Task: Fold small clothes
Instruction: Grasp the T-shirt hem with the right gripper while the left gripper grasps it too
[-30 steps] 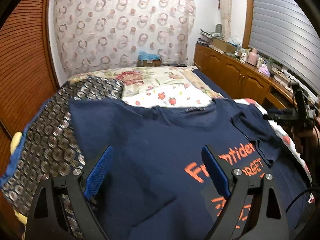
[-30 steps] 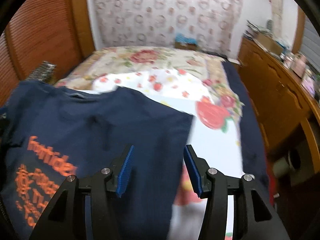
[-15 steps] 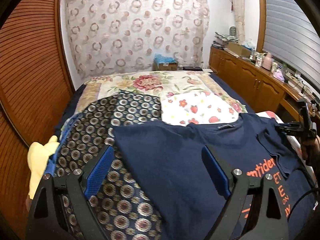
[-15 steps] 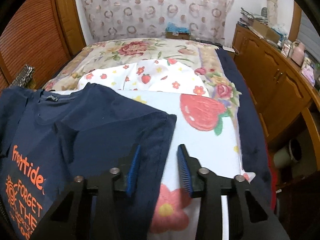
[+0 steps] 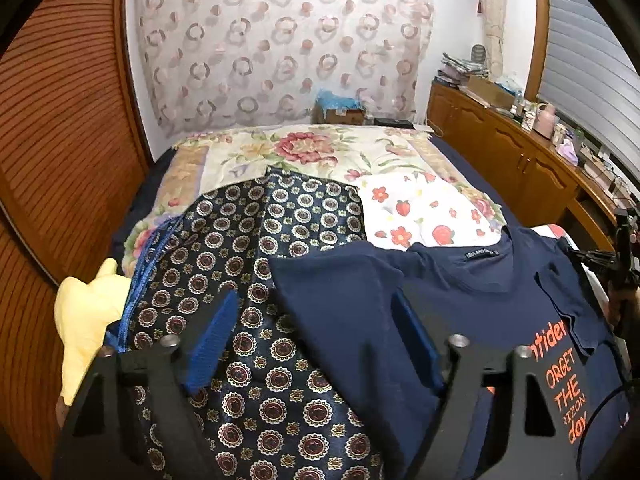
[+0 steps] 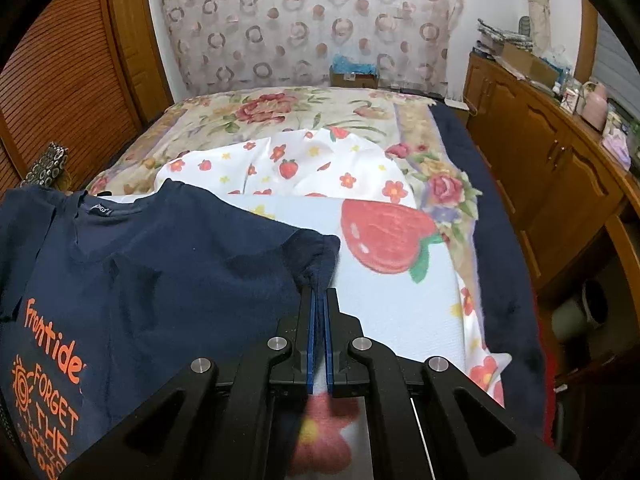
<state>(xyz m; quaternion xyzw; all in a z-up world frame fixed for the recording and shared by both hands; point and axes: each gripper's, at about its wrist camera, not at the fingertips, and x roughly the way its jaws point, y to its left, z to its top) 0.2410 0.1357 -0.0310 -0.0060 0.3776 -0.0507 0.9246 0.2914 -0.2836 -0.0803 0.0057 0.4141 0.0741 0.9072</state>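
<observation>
A navy T-shirt (image 5: pixel 472 292) with orange lettering lies face up on the bed; it also shows in the right wrist view (image 6: pixel 168 264). My left gripper (image 5: pixel 316 336) is open and hovers over the shirt's left sleeve (image 5: pixel 340 300) and the patterned cloth beside it. My right gripper (image 6: pixel 319 300) is shut on the edge of the shirt's right sleeve (image 6: pixel 316 252), which bunches up at the fingertips. The right gripper also shows at the far right of the left wrist view (image 5: pixel 620 256).
A dark patterned cloth (image 5: pixel 256 248) lies left of the shirt, a yellow cloth (image 5: pixel 84 316) beyond it. A strawberry-print sheet (image 6: pixel 384 236) and floral bedspread (image 6: pixel 280 116) cover the bed. Wooden cabinets (image 6: pixel 560 172) stand right; a slatted wooden wall (image 5: pixel 48 140) stands left.
My right gripper has closed on the right sleeve's edge. My left gripper has shifted left, from over the shirt's chest to its left sleeve, still open.
</observation>
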